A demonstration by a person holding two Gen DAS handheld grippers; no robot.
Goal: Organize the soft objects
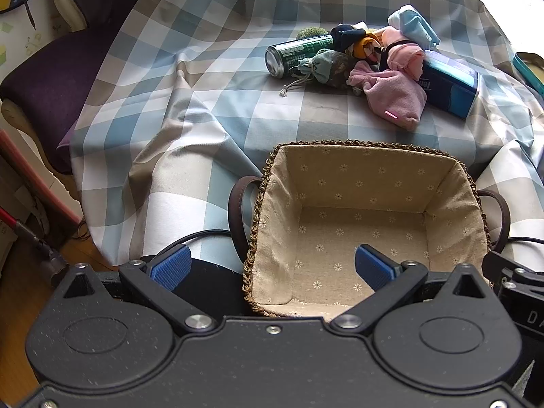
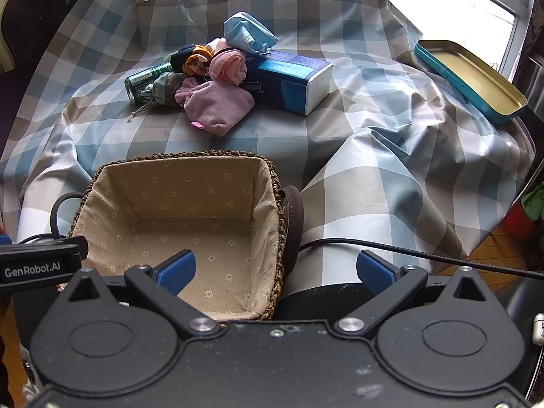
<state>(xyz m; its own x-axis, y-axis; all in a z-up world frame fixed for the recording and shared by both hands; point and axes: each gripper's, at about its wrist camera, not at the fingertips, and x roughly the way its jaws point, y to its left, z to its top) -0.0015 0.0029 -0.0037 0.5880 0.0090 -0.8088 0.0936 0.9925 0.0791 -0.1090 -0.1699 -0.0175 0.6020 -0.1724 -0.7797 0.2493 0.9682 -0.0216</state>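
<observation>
A woven basket [image 1: 452, 183] [image 2: 102, 187] with a flowered cloth lining stands empty at the near edge of the checked tablecloth. Beyond it lies a pile of soft things: a pink pouch [image 1: 394, 93] [image 2: 217, 105], a grey-green drawstring pouch [image 1: 323, 66] [image 2: 166, 86], a pink sock roll [image 1: 406, 59] [image 2: 227, 66], a dark and yellow soft toy [image 1: 353, 42] [image 2: 192, 59] and a light blue face mask [image 1: 413, 25] [image 2: 248, 32]. My left gripper [image 1: 272, 267] is open and empty over the basket's left rim. My right gripper [image 2: 275, 270] is open and empty over the basket's right rim.
A green can [image 1: 295, 54] [image 2: 142, 80] and a blue tissue pack [image 1: 448, 83] [image 2: 292, 80] lie in the pile. A teal tin lid [image 2: 469, 78] sits at the far right. A purple chair [image 1: 51, 74] stands left. A black cable [image 2: 425, 253] crosses the cloth.
</observation>
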